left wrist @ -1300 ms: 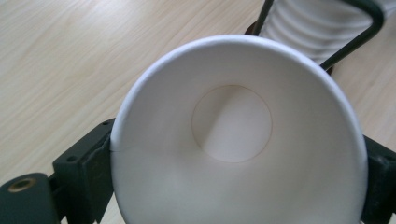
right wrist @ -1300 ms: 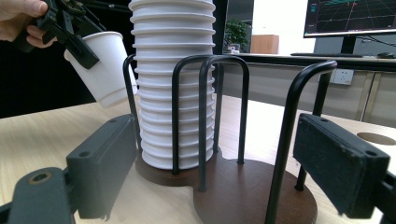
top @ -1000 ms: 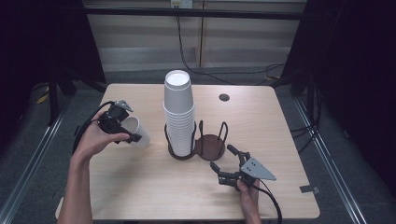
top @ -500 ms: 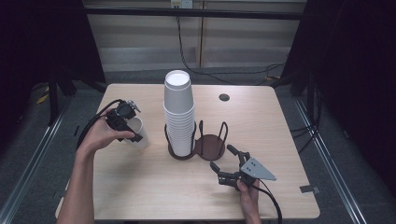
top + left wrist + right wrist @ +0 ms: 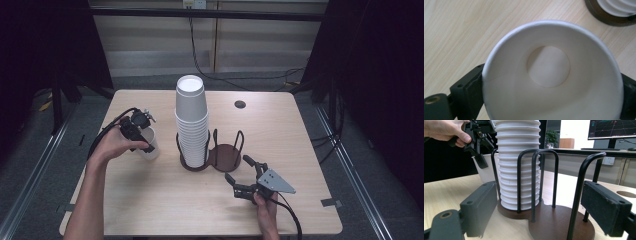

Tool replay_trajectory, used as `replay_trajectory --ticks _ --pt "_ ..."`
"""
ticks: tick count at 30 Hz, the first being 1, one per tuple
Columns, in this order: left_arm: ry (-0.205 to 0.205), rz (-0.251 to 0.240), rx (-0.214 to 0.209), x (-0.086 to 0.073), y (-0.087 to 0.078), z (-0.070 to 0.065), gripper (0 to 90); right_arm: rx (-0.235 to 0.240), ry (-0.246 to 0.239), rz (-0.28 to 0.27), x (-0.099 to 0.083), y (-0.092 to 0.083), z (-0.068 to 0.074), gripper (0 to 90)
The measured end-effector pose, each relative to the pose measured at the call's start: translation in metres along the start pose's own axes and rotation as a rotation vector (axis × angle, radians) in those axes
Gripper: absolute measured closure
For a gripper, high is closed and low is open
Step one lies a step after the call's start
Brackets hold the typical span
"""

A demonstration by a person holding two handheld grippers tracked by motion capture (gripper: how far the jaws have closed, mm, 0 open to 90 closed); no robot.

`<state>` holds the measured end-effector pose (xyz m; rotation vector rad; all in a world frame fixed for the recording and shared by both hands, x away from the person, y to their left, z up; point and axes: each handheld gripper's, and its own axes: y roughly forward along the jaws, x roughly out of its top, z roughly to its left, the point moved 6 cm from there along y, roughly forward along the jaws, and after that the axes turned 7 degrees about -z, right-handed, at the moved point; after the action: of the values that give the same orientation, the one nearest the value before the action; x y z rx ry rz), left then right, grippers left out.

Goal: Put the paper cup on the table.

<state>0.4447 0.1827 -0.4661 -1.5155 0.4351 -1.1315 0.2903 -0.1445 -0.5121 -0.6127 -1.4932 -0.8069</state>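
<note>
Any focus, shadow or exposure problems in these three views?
High view: table evenly lit, surroundings dark. Left gripper view: sharp, a shadow lies inside the cup. Right gripper view: cup stack sharp, near jaws soft, background bright.

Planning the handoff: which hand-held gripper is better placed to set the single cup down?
Left. The left hand-held gripper straddles the single cup, upright on the table; the right hand-held gripper stands open, empty, facing the rack.

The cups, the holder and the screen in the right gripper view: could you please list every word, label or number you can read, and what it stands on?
No text can be read.
Single paper cup: plain white, no print.
Stack of cups: plain white, no print.
Wire cup holder: no label.
Monitor: coloured lines and small marks, too small and blurred to read.
Table: bare wood, no markings.
</note>
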Motion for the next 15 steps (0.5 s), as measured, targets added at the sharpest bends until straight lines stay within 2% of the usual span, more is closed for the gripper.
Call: replay_trajectory --ticks 3,6,8,10,13,15 --pt "0.01 0.007 0.002 0.0 0.004 0.0 6.2 0.001 0.001 0.0 0.0 0.0 0.0 13.3" --pt "0.01 0.02 0.022 -0.002 0.008 -0.001 5.9 0.001 0.0 0.0 0.0 0.0 0.0 13.3" --pt "0.039 0.024 0.039 0.0 0.009 -0.004 5.5 0.004 -0.002 -0.001 0.0 0.0 0.0 13.3" --pt "0.037 0.026 0.021 0.002 0.012 -0.006 5.3 0.004 -0.001 -0.001 0.0 0.0 0.0 13.3" --pt "0.04 0.031 0.029 0.001 0.015 -0.007 4.8 0.003 -0.002 -0.001 0.0 0.0 0.0 13.3" --pt "0.034 0.031 0.017 0.0 0.015 -0.008 4.4 0.001 0.0 0.0 0.0 0.0 0.0 13.3"
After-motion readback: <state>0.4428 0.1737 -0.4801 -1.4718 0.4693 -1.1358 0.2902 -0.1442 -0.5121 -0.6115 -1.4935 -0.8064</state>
